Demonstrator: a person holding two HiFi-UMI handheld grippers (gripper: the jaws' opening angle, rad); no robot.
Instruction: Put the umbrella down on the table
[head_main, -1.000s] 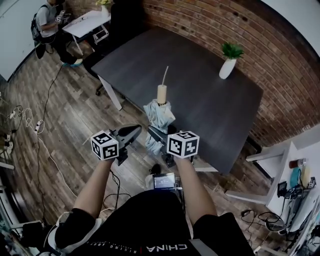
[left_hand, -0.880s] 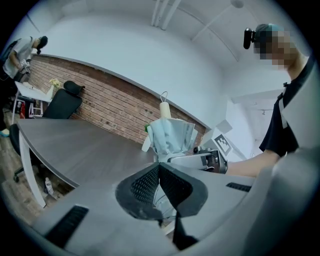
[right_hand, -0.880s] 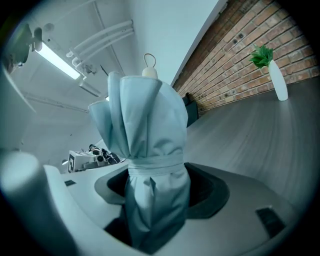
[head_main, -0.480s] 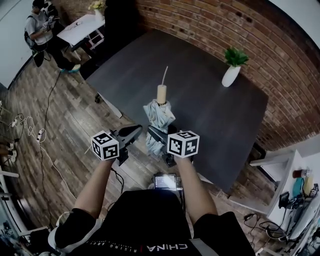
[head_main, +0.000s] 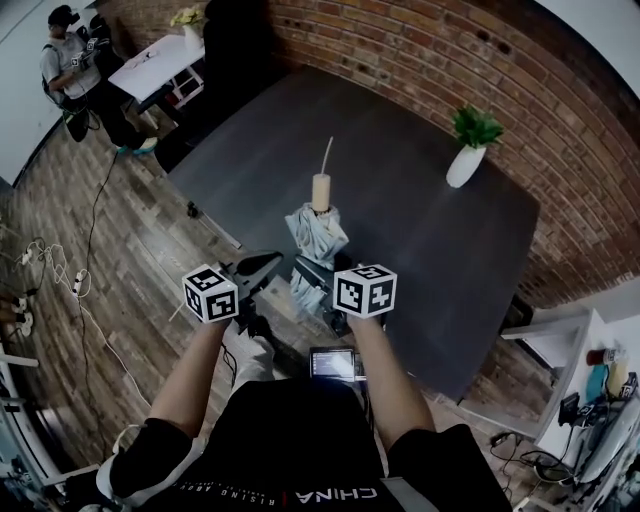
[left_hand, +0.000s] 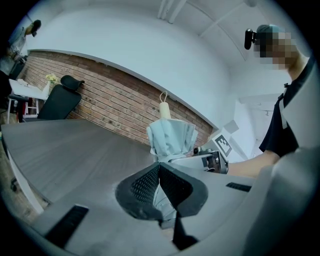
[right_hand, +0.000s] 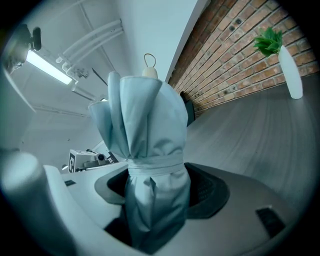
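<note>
The folded pale-blue umbrella (head_main: 316, 240) stands upright, handle topmost. The right gripper (right_hand: 159, 192) clamps it low on the bundled canopy, fingers closed on the fabric. It hangs above the near edge of the table (head_main: 430, 270), not resting on it. The left gripper (left_hand: 160, 184) sits just beside it, fingers pressed together on nothing. Over the last second the table has drawn closer beneath the umbrella, so the approach looks nearly done and the lowering still lies ahead.

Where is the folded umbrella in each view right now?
Head view: folded umbrella at centre, above the dark table's near edge.
Left gripper view: folded umbrella at centre, just beyond the left tongs.
Right gripper view: folded umbrella fills the centre, clamped in the right tongs.
Shared landmark: the brick wall behind the table.
</note>
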